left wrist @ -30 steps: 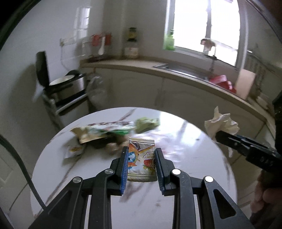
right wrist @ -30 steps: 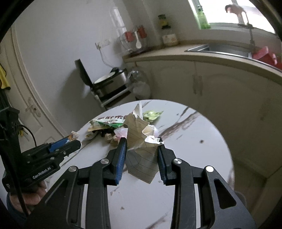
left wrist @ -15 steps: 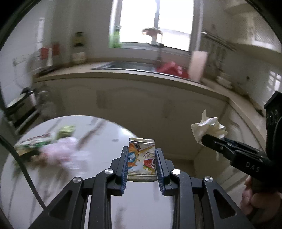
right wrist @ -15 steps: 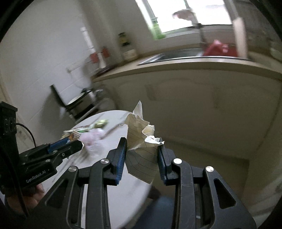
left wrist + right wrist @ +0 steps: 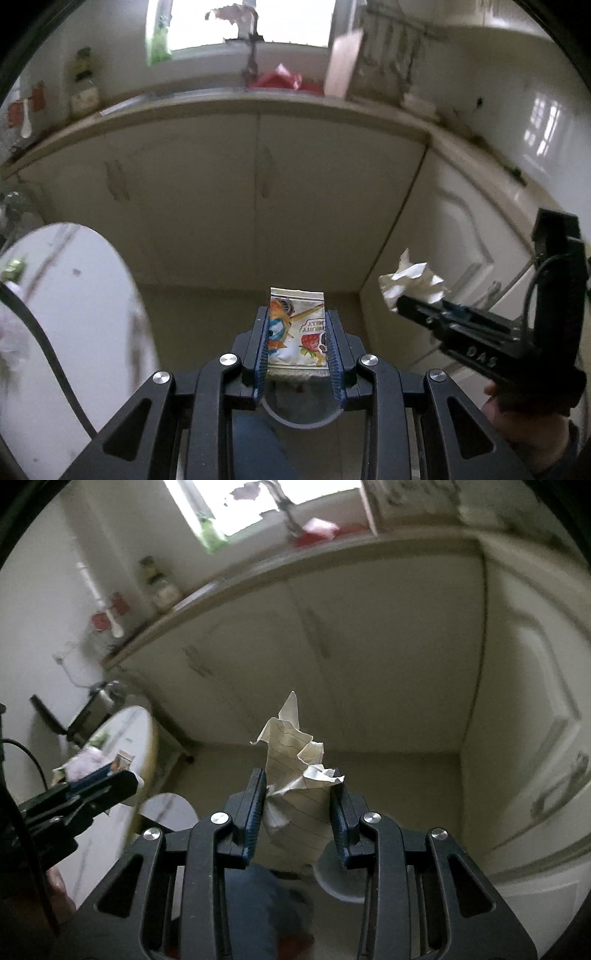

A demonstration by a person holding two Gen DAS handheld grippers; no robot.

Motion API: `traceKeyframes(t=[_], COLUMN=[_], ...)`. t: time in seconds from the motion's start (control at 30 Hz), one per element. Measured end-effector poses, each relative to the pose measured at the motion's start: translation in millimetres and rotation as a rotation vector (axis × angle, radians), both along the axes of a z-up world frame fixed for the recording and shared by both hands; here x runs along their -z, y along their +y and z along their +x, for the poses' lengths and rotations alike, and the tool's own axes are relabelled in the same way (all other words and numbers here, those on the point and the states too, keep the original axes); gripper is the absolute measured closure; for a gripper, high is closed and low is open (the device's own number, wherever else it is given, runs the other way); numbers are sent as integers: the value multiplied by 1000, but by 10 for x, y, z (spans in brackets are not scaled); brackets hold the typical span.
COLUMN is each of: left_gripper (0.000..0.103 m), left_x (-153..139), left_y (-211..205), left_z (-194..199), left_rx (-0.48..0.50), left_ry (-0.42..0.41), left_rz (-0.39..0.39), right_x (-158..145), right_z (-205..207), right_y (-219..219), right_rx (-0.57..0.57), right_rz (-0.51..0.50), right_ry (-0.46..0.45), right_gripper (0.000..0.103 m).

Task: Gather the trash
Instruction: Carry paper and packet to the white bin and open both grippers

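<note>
Both loads have swung off the counter (image 5: 74,295) and over the floor: my left tool (image 5: 297,343) clenched on the snack wrapper (image 5: 297,328), right tool (image 5: 297,812) on the crumpled lined paper (image 5: 295,775), a grey bin rim (image 5: 299,419) below, so the drop looks next.

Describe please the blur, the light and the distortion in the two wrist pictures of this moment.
Left wrist view: the window is blown out white, the round table and cabinets smear with motion blur, yet the snack packet in the left gripper stays sharp. Right wrist view: fisheye bends the counter edge, the background is blurred, and the crumpled lined paper in the right gripper is crisp.
</note>
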State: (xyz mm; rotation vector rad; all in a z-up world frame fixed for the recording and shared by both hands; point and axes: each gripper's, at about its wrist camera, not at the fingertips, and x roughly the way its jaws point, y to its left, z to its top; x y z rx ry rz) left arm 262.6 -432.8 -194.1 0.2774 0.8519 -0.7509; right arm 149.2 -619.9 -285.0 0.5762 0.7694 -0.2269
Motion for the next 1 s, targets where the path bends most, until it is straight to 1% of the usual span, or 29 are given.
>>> traceKeyframes(t=[0.13,0.2,0.33,0.43,0.5,0.7,0.8,0.83,0.87,0.9,0.93,0.97,1.0], left_gripper=[78,78,78,78,78,78,76,70,57,50,40,38,38], left_x=[378,580,906,1146,1244,1371,1424,1444,1447,1447,1435,1423,1414], left_y=[-319,-476,-719,-845,-909,-986,-991,-1012,-999,-1014,-1045,-1061,-1084], left_z=[180,270,504,756,872,1019,1072,1083,1074,1068,1061,1064,1061], left_rx=[19,25,21,-5,-19,-22,-28,-27,-24,-25,-27,-25,-24], left_ry=[57,97,164,229,268,304,323,327,326,323,312,304,298], left_rz=[70,101,145,165,166,179,198,205,214,220,219,218,221], right_x=[570,844,1306,1504,1597,1723,1753,1759,1776,1803,1823,1845,1855], right_z=[-8,26,73,107,144,264,375,356,440,450,459,466,464], right_y=[-248,-330,-485,-538,-570,-605,-591,-589,-549,-554,-546,-541,-541], right_rx=[24,34,65,76,80,77,79,82,87,95,100,102,107], right_rz=[114,152,235,270,282,288,284,282,280,280,281,284,285], right_ry=[87,136,203,234,251,280,295,300,313,327,335,343,348], right_gripper=[72,72,72,72,72,71,68,65,63,61,60,59,53])
